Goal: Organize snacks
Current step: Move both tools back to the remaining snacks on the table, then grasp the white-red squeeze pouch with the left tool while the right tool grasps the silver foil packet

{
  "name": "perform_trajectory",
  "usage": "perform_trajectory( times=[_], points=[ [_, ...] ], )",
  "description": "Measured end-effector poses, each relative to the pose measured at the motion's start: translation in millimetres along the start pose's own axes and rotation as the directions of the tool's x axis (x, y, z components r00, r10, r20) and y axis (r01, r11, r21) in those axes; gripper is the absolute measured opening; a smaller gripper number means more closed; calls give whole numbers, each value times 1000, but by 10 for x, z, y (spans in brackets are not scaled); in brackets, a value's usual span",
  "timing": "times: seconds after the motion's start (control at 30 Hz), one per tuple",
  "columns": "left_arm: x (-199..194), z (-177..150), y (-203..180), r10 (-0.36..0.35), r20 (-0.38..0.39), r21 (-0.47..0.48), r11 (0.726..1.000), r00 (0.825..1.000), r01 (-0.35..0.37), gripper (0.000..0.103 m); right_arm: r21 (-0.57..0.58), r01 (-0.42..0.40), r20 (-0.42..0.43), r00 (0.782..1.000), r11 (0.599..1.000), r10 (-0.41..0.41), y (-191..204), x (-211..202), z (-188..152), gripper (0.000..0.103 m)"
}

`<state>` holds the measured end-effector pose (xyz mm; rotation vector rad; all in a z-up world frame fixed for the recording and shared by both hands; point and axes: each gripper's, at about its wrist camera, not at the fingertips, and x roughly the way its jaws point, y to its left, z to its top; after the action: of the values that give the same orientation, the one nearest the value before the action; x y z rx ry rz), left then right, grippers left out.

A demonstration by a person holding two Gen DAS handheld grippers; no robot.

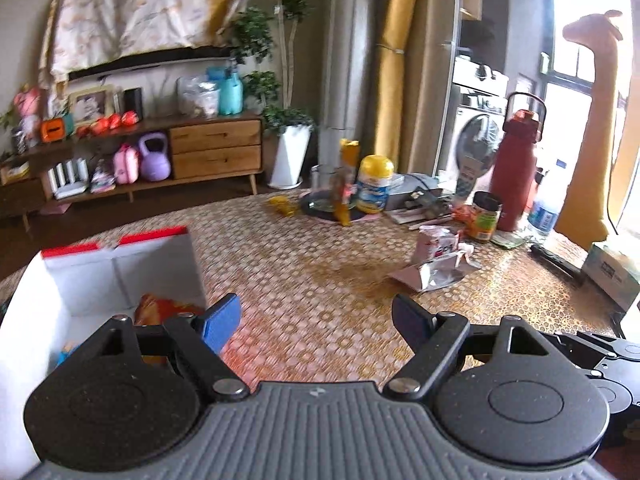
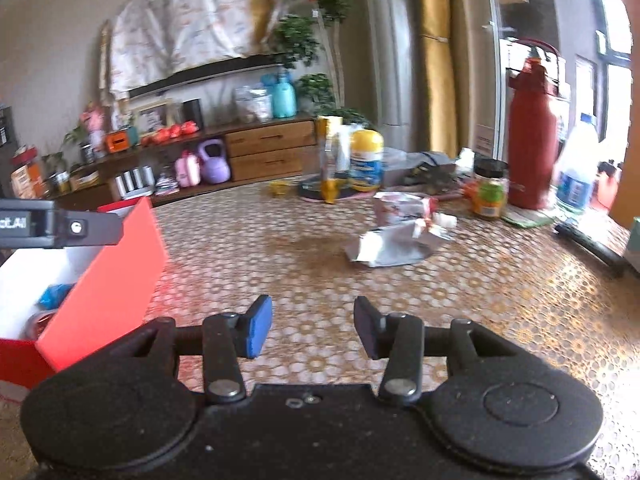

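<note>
1. Right now the left claw (image 1: 316,322) hangs wide open over the patterned worktop (image 1: 320,280), gripping nothing.
2. Just to its left sits the red-and-white box (image 1: 120,272), with an orange snack packet (image 1: 160,306) lying inside.
3. Over on the right, the right claw (image 2: 313,326) is parted too, empty.
4. Ahead, well apart from both, 2 silver snack pouches (image 2: 394,242) lie on the worktop, near a green-labelled jar (image 2: 490,196).
</note>
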<state>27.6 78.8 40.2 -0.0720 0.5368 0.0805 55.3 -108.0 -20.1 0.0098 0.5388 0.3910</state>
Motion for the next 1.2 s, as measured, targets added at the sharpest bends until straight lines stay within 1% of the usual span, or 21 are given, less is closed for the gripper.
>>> perform_trajectory(
  times=[0.13, 0.3, 0.6, 0.83, 0.93, 1.1, 1.2],
  points=[
    [165, 135, -150, -22, 8, 43, 999, 1000, 22, 83, 39, 33, -4, 999, 999, -33, -169, 77, 9, 45],
    [426, 296, -369, -60, 0, 97, 994, 998, 59, 83, 75, 63, -7, 998, 995, -63, -371, 156, 34, 45],
    [836, 391, -651, -110, -53, 153, 981, 993, 117, 83, 116, 111, -19, 994, 987, -109, -676, 317, 87, 46],
    [1209, 544, -837, -149, -102, 224, 960, 983, 169, 83, 171, 136, -46, 990, 976, -130, -870, 540, 152, 46],
    [1409, 631, -924, -160, -118, 275, 943, 980, 187, 83, 212, 137, -59, 990, 968, -127, -957, 677, 203, 46],
    [1788, 759, -1070, -204, -171, 386, 886, 964, 256, 83, 261, 138, -70, 990, 956, -124, -1044, 876, 285, 46],
    [2029, 813, -1130, -226, -217, 438, 847, 950, 301, 83, 295, 133, -76, 990, 946, -115, -1095, 973, 315, 46]
  ],
)
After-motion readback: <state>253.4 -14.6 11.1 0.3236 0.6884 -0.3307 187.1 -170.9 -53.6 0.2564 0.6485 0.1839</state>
